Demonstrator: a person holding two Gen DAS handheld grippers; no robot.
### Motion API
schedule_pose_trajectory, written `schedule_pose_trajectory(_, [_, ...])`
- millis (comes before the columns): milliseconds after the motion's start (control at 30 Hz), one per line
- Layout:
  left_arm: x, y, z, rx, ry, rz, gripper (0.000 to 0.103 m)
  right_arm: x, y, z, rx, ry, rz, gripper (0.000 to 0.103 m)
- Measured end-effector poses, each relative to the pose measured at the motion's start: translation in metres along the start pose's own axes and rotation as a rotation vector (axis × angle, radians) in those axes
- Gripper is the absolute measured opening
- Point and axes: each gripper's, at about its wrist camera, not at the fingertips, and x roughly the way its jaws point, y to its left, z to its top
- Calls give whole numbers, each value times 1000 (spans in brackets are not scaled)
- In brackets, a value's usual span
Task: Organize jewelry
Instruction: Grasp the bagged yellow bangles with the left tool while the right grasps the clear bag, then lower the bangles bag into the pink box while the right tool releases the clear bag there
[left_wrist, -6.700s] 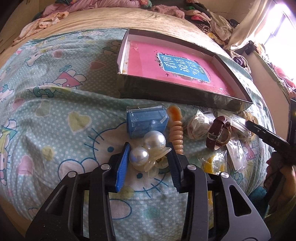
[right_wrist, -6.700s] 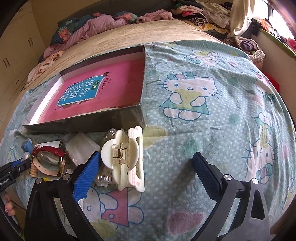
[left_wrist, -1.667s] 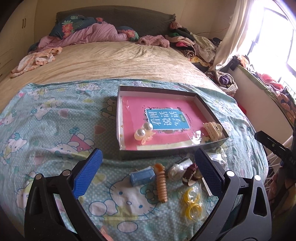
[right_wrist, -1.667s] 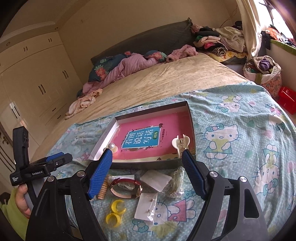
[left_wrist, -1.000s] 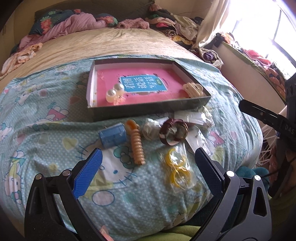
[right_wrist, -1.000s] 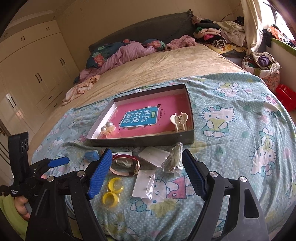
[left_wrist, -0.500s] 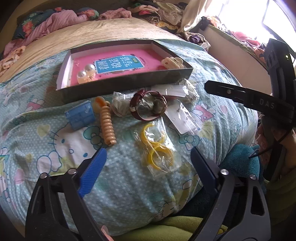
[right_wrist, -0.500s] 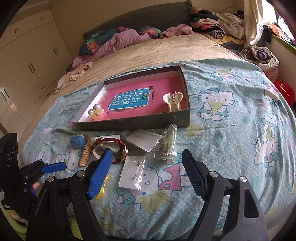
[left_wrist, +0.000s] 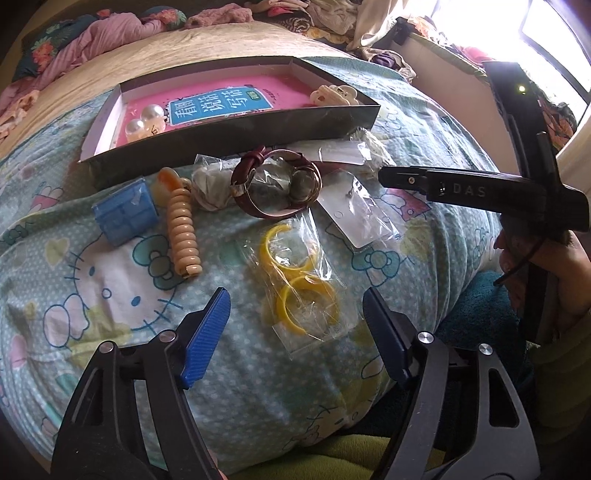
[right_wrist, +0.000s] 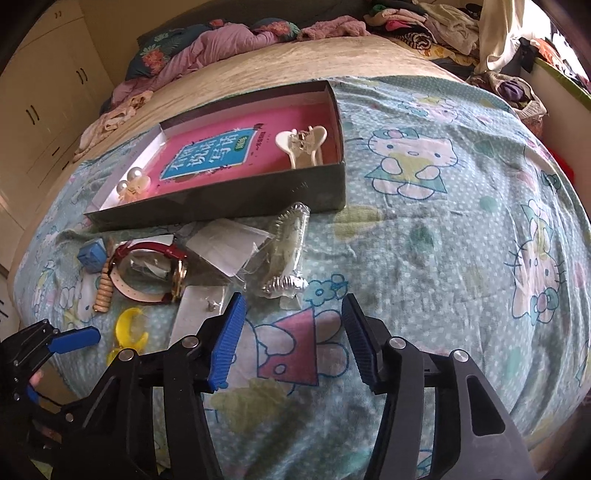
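Your left gripper (left_wrist: 297, 314) has just been closing but its jaws are apart, empty, with the bagged yellow rings (left_wrist: 301, 284) between them on the blanket (left_wrist: 110, 280). Your right gripper (right_wrist: 291, 332) has also been closing, jaws apart, over bare blanket; a silver piece in clear wrap (right_wrist: 284, 284) lies at twelve o'clock. The watch (left_wrist: 277, 184), beige coil clip (left_wrist: 183, 229), blue box (left_wrist: 123, 210) and earring card (left_wrist: 360, 214) crowd before the tray (left_wrist: 236, 138), which holds the pearl clip (left_wrist: 146, 120) and cream claw clip (right_wrist: 303, 146)

Beside the dark box (left_wrist: 236, 127) with its pink lining lie yellow rings (left_wrist: 299, 284), a maroon watch (left_wrist: 275, 184) and a blue case (left_wrist: 123, 212) on teal cartoon-cat bedding (left_wrist: 110, 295).
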Motion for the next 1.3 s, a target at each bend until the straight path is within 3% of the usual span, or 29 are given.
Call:
schedule_pose_trajectory(200, [9,1,2,-6,4,14,66,14,6,10,-31,28,-11,47])
schedule_pose_trajectory(367, [16,-2,6,5,2,31,66,26,8,21,-54,31,-19,34])
schedule_pose_trajectory(500, [22,-6,8,26,-4,57,66,35,10,27,-79,23,-26,29])
schedule_pose_trajectory(567, [24,-8,9,39,-5,73,60,34,6,28,-62,12,-9,25])
schedule_pose_trajectory(733, [27,-11,8,68,-6,93,51,24,-14,25,16,-21,26,24])
schedule_pose_trajectory(900, [27,-12,7,80,-10,92,34,6,-31,22,74,-70,43,24])
schedule_pose_trajectory(1300, [-6,-10,3,50,-64,44,32,-38,-36,7,113,-192,155,24])
